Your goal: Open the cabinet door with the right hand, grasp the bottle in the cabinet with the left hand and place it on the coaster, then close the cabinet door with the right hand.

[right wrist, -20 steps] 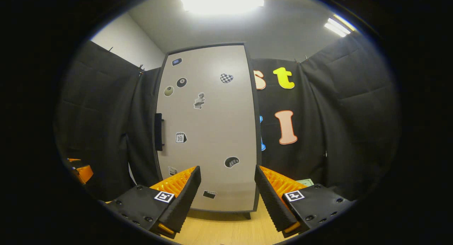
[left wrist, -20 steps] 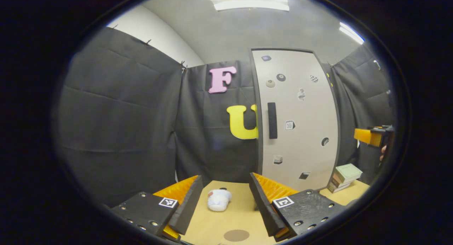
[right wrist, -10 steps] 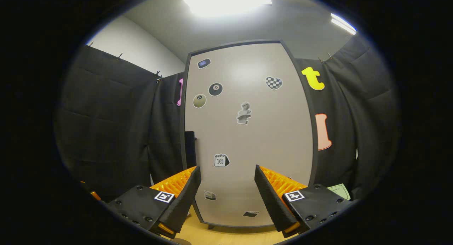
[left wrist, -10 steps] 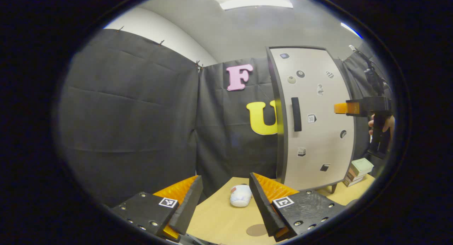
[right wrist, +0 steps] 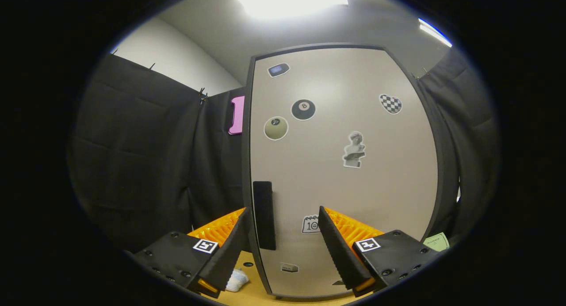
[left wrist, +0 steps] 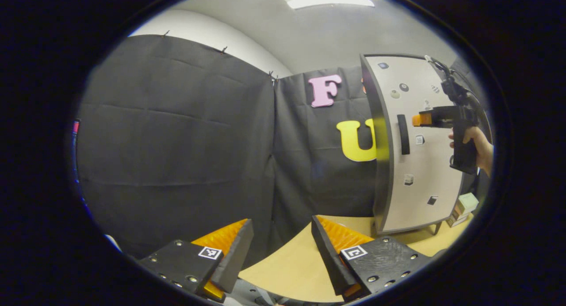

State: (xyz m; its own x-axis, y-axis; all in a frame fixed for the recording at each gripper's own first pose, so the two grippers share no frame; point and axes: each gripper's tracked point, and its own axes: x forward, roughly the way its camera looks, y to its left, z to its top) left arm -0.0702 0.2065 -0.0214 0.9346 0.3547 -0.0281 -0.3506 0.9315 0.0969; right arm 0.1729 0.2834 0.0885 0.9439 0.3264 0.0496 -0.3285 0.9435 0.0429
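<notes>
Clearly the step in hand is the first one, getting the door open, and the biggest thing to work with is the cabinet (right wrist: 345, 173), which stands on the table (left wrist: 292, 262) with its pale door (right wrist: 353, 186) shut flush in the dark frame. That door carries a scatter of stickers and, near its left edge in the right gripper view, an upright dark handle (right wrist: 264, 215). The hinge side is not visible, but a handle at that edge suggests the door swings away from it, so the pull should probably come straight back at first and then follow an arc. The right claw (right wrist: 283, 244) is spread wide and holds nothing; the handle sits just inside its left finger, so it wants a small shift to centre the handle between the fingers before closing. In the left gripper view the right claw (left wrist: 420, 119), held by a hand (left wrist: 475, 140), appears level with the top of the handle (left wrist: 403, 134) and close to it, though contact cannot be judged. Closing on the middle of the handle, not its tip, would likely give a steadier pull. The left claw (left wrist: 283, 248) is also wide open and empty, low over the table and well off to the side, where it would likely be clear of the door's swing. The bottle is presumably behind the closed door. A small pale object (right wrist: 236, 280) lies on the table beside the cabinet's foot.
</notes>
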